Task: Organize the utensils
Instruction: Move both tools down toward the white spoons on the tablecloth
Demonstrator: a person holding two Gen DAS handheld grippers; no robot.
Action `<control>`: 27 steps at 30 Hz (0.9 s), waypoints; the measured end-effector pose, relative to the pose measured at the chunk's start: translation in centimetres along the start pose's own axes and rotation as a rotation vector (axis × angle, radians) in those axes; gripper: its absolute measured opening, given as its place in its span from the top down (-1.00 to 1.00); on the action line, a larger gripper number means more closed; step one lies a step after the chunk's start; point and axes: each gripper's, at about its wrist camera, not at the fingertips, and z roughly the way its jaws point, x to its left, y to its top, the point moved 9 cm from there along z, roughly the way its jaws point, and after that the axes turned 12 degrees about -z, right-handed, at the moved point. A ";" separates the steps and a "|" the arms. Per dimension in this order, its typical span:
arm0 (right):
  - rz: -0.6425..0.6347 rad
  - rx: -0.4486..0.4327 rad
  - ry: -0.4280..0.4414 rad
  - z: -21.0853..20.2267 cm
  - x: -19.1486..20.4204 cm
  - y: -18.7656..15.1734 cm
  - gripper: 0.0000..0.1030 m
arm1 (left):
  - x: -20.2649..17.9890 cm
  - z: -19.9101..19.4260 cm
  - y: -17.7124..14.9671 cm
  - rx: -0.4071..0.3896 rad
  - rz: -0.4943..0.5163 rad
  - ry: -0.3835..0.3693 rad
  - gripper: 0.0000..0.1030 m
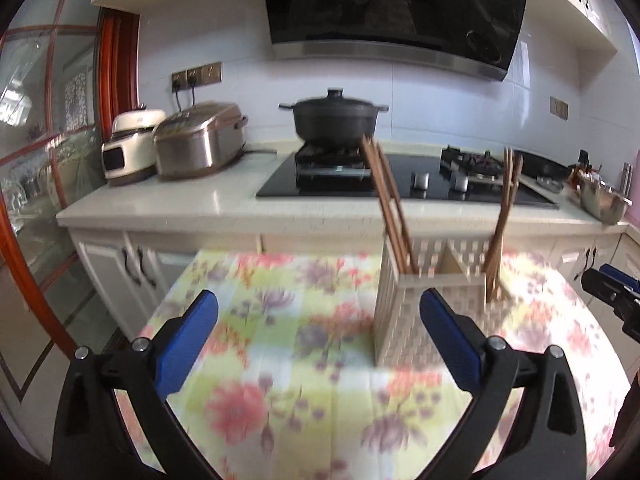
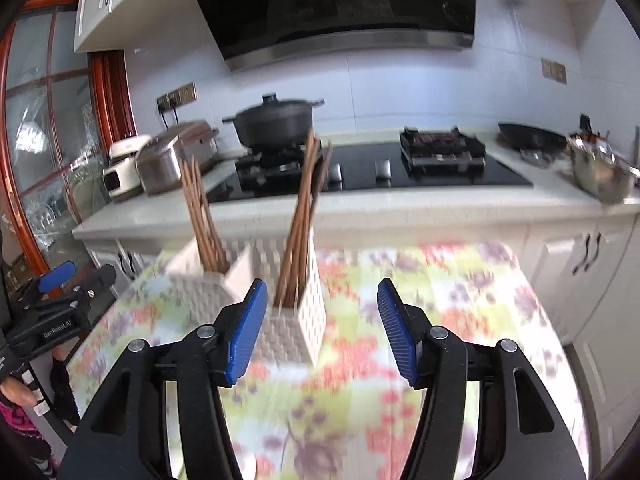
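I see a floral-clothed worktop before a kitchen hob; my left gripper and right gripper jaws gape wide, empty.

A black pot with lid stands on the left burner of the gas stove. Left of it are a steel rice cooker and a white appliance. A flowered cloth covers the tabletop. A range hood hangs above.
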 end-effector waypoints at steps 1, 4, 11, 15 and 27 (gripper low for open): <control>0.006 0.012 0.006 -0.2 0.3 -1.0 -0.08 | 0.4 -0.3 -1.1 0.019 -0.003 0.002 -0.90; 0.021 0.054 0.020 -0.5 1.3 -3.8 -0.08 | 1.0 -1.2 -4.1 0.073 0.002 -0.006 -0.90; 0.020 0.170 0.059 -0.4 4.3 -10.0 -0.08 | 2.5 -3.2 -11.1 0.183 -0.018 0.003 -0.90; -0.027 0.230 0.079 0.1 6.4 -12.6 -0.08 | 2.9 -4.3 -14.4 0.231 -0.026 -0.010 -0.90; -0.102 0.340 0.104 2.8 10.5 -15.0 -0.08 | 2.9 -4.9 -18.1 0.246 0.031 0.015 -0.90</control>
